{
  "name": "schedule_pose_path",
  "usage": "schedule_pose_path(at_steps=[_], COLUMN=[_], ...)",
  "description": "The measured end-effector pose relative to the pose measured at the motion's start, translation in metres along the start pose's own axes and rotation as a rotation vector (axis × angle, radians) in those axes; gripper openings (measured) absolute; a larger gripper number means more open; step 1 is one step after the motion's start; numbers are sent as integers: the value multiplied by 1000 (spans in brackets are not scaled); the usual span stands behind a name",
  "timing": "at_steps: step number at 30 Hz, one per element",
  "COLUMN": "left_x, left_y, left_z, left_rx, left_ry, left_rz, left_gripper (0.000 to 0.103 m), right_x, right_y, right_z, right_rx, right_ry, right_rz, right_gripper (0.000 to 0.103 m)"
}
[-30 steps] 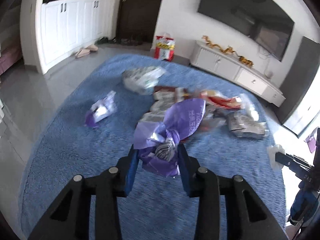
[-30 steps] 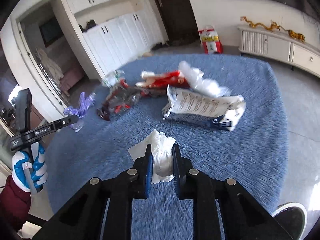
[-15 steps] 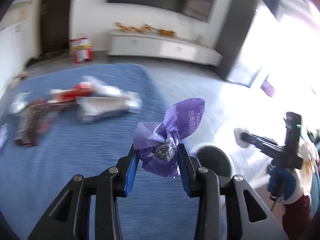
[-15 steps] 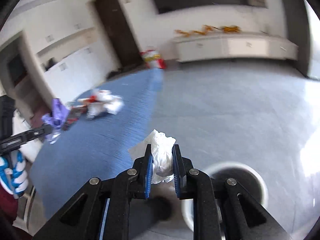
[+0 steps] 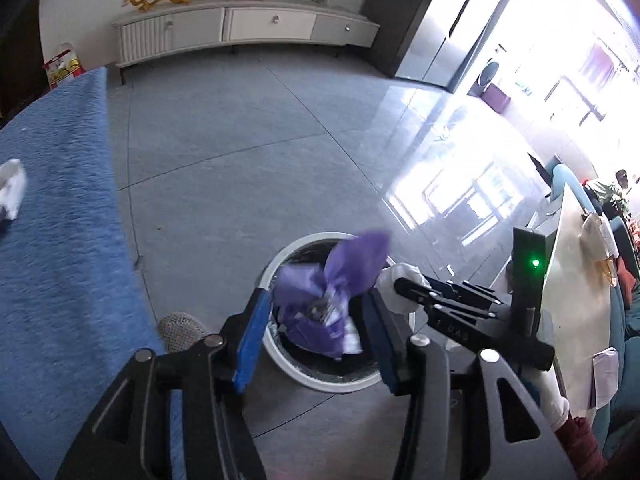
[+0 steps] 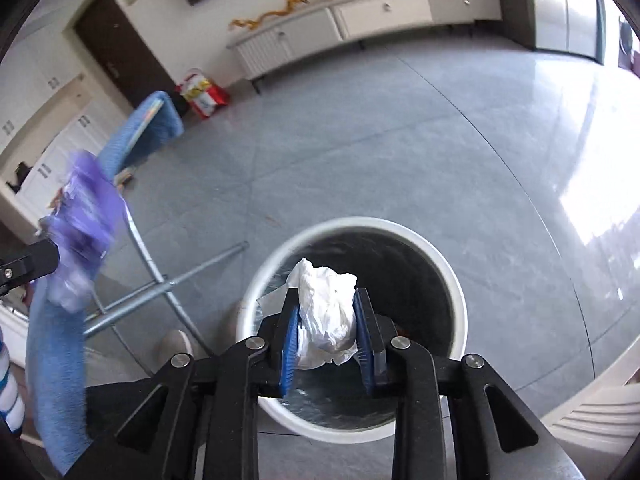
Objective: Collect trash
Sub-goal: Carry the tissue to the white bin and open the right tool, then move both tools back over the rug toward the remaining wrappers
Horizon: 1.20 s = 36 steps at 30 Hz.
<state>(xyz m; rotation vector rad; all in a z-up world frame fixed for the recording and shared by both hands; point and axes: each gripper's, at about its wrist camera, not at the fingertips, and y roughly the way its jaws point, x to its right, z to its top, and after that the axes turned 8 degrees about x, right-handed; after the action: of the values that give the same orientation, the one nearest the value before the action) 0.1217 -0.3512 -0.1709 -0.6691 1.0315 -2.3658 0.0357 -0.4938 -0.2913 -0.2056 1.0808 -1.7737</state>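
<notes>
No words can be read on the trash now; the white print on the purple wrapper (image 5: 320,304) a moment ago is blurred. Both claws were over the blue rug (image 5: 52,208) a second ago and are now above the white bin (image 6: 452,280), which is dark inside. The left claw (image 5: 314,334) has opened wide, and the crinkly wrapper sits loose between its blue pads, over the bin's mouth. The right claw (image 6: 328,338) is still squeezed tight on a crumpled white tissue (image 6: 326,312), right over the bin
</notes>
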Motion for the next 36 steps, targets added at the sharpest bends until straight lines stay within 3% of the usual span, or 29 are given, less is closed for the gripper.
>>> schedule_pose_path(at_steps=[2, 3, 7, 13, 18, 22, 29, 36], left_x=[7, 9, 15, 5, -11, -31, -76, -122], left_y=[11, 13, -2, -49, -92, -123, -169, -204], left_z=[2, 2, -2, -8, -22, -31, -49, -72], left_rx=[-12, -13, 18, 113, 178, 209, 248, 268], left_ry=[-2, -6, 8, 27, 65, 59, -6, -78], left_rz=[-7, -11, 3, 159, 323, 406, 516, 585], left_gripper=[53, 53, 53, 53, 53, 53, 53, 53], right_x=[8, 10, 12, -8, -52, -96, -173, -236], right_y=[6, 6, -3, -37, -70, -92, -110, -102], right_z=[-1, -2, -1, 8, 16, 21, 27, 23], right_rx=[-6, -5, 9, 83, 154, 196, 222, 189], right_ry=[15, 21, 19, -1, -65, -136, -255, -349], right_rz=[-16, -19, -22, 37, 123, 195, 311, 393], right_gripper=[42, 44, 44, 44, 44, 44, 44, 44])
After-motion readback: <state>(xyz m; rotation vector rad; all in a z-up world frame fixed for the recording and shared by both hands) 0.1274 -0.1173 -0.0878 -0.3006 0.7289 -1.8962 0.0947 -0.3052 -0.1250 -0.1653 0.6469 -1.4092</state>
